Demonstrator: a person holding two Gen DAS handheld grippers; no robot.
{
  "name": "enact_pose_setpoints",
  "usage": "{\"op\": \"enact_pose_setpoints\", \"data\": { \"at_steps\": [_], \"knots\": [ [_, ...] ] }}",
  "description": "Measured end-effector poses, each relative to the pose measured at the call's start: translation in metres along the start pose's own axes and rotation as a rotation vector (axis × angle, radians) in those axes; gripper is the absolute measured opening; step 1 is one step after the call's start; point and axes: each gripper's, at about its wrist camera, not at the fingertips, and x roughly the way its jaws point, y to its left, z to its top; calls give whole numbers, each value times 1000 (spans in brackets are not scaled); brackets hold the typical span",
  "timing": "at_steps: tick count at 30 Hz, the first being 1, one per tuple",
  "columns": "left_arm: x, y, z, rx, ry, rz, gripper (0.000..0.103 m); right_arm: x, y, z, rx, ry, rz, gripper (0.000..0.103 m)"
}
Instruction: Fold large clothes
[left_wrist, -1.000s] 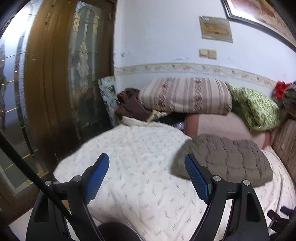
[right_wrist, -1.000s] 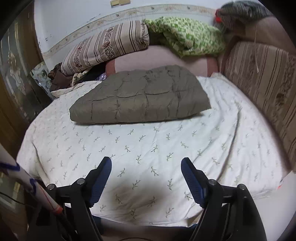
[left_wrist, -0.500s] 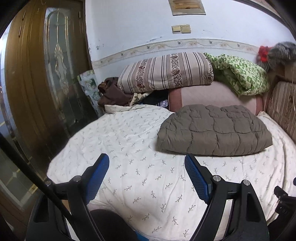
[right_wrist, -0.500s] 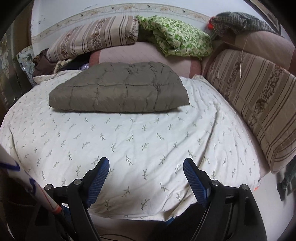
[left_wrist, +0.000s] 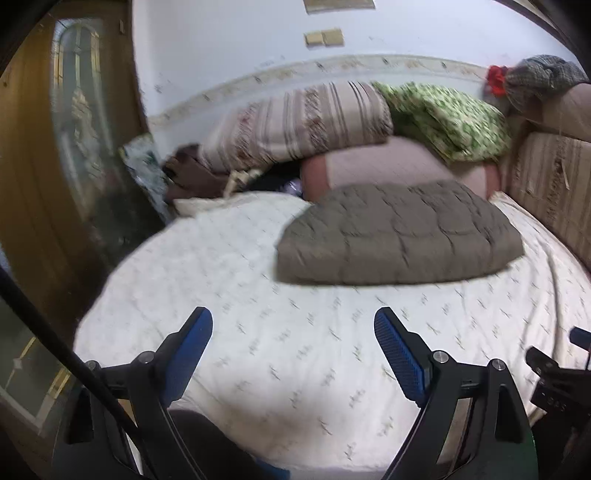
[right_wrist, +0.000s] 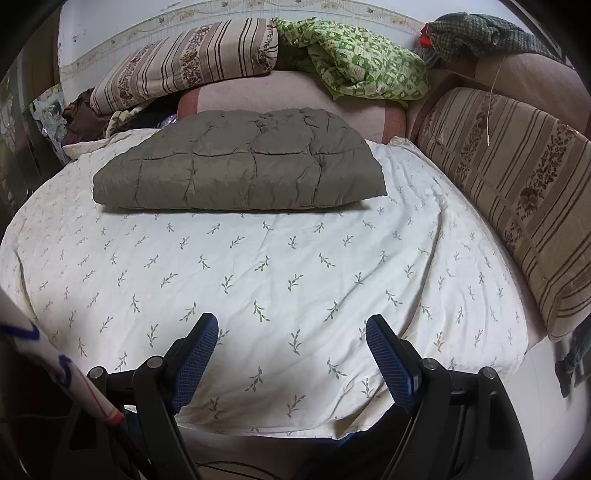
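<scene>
Folded grey-brown quilted padded garment (right_wrist: 240, 166) lies toward the far edge of the bed's white leaf-print sheet (right_wrist: 280, 280). Left gripper (left_wrist: 293, 325), jaws just widening, and right gripper (right_wrist: 291, 328) hover empty at the near edge; closing here risks pinching only sheet

No words, labels or numbers can be read in either view. The framed wall plaque (left_wrist: 338, 4) is too blurred to make out.

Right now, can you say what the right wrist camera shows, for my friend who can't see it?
A folded brown quilted garment lies on a white leaf-print sheet on a bed. The open, empty right gripper hovers over the sheet's near edge. Striped bedding and green patterned bedding are piled behind.
</scene>
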Motion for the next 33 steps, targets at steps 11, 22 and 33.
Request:
{"op": "enact_pose_setpoints", "data": {
  "at_steps": [11, 22, 33],
  "knots": [
    [25, -7, -10, -7, 123, -76, 89, 7, -1, 0, 13, 21, -9, 86],
    [43, -11, -19, -12, 199, -90, 89, 14, 0, 1, 12, 43, -19, 86],
    [59, -9, -26, -20, 257, -110, 89, 23, 2, 2, 15, 66, -29, 86]
  ]
}}
